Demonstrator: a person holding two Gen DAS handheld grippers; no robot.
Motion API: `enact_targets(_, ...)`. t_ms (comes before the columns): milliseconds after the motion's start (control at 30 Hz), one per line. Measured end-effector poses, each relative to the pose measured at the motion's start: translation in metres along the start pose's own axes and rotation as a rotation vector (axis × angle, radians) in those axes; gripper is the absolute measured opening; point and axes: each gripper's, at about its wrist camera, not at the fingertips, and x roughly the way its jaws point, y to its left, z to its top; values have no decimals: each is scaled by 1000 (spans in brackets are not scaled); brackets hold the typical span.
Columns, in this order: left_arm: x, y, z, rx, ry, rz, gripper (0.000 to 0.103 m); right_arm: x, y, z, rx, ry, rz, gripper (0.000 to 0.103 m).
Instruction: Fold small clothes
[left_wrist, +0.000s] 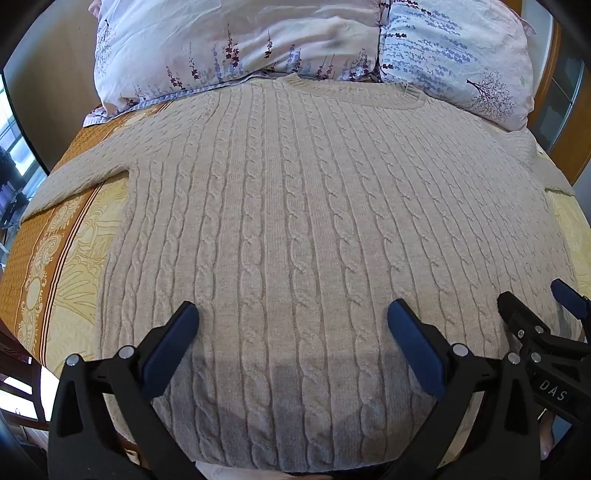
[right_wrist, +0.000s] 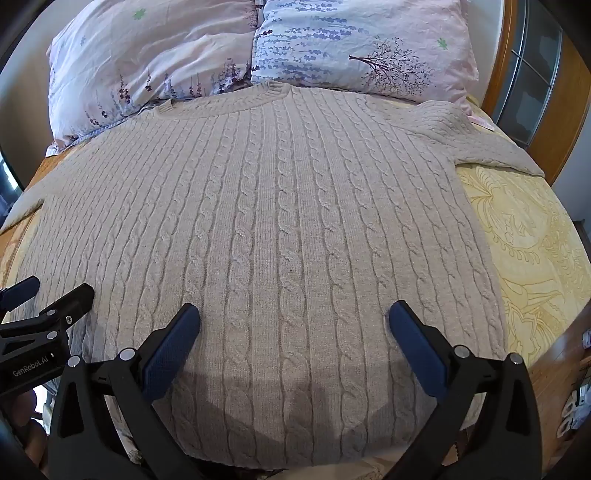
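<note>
while the beige cable-knit sweater (left_wrist: 295, 221) lies spread flat on the bed (left_wrist: 74, 258), collar toward the floral pillows (left_wrist: 236, 48), the left gripper (left_wrist: 291, 321) hovers over its hem, fingers wide apart and empty. just beside it, the right gripper (right_wrist: 293, 321) hangs equally spread, gripping nothing.

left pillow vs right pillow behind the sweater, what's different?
Print: the left pillow is mostly plain pink with purple flower stalks low down; the right pillow has blue-lilac sprig rows and a dark tree. Overlap: the sweater collar lies against the left pillow's lower edge; the right pillow sits behind the shoulder. Shared: both are pale, wrinkled, side by side at the bed's head.
</note>
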Motion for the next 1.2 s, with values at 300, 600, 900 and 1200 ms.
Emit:
enact_targets(300, 0, 0, 0, 0, -1, 0, 101, 0, 0, 0, 0, -1, 1, 102)
enact_targets(600, 0, 0, 0, 0, 0, 0, 101, 0, -1, -1, 2, -6, 0, 102)
enact_targets(900, 0, 0, 0, -1, 1, 0, 101, -2, -1, -5, 2, -39, 1, 102)
enact_targets(1200, 1, -2, 2, -3, 27, 2, 101, -8, -3, -3, -18, -98, 27, 102)
